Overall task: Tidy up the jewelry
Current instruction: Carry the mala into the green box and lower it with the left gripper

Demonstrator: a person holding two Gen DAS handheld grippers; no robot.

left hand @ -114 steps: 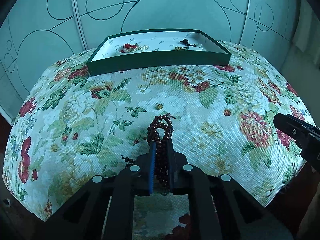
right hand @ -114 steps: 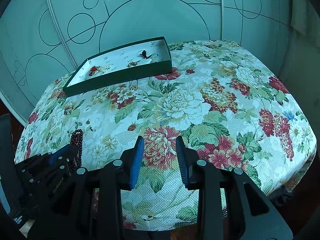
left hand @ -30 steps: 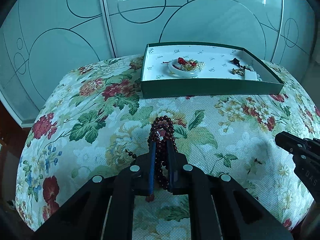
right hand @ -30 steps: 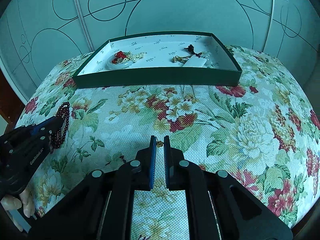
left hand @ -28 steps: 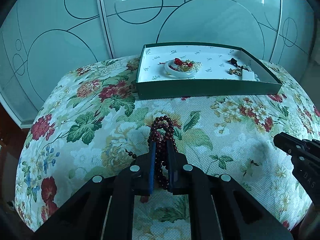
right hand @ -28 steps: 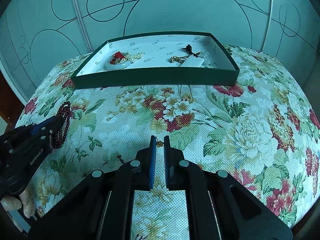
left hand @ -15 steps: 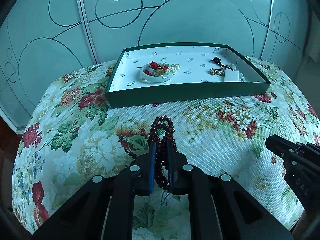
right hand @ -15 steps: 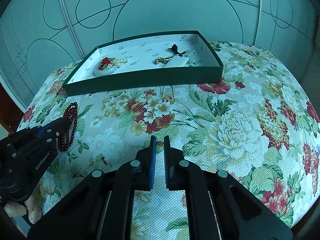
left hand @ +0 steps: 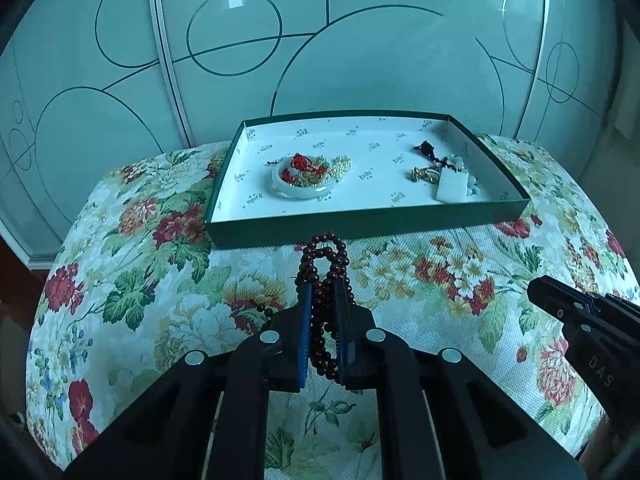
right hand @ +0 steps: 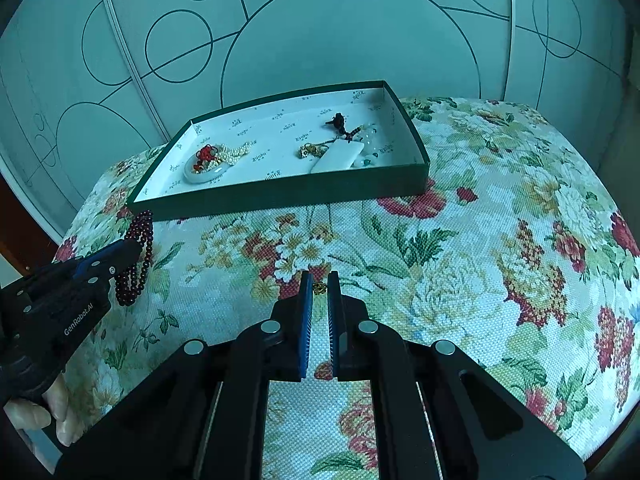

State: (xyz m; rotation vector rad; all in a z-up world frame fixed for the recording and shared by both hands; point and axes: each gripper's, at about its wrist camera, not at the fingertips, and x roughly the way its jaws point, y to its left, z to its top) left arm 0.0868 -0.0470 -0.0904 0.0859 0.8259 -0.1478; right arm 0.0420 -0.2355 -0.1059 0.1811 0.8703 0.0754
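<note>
Dark-red beads [left hand: 325,280], a limp, light, slippery strand, hung bunched in the clenched left tool [left hand: 324,288], while the right tool [right hand: 319,282] pinched a tiny gold trinket [right hand: 319,288].

White lettering "GenRobot.AI" runs along the black side of the left claw [right hand: 132,250] — legible in the right wrist view, at the picture's left edge, well to the left of the green tray [right hand: 280,196]. In the left wrist view, the right claw [left hand: 534,286] bears the raised letters "DAS" on its black body, to the right of that tray [left hand: 360,226] and nearer the camera. The tray's white lining [left hand: 360,152] carries small repeated dark printed marks — too small to read in either view.
</note>
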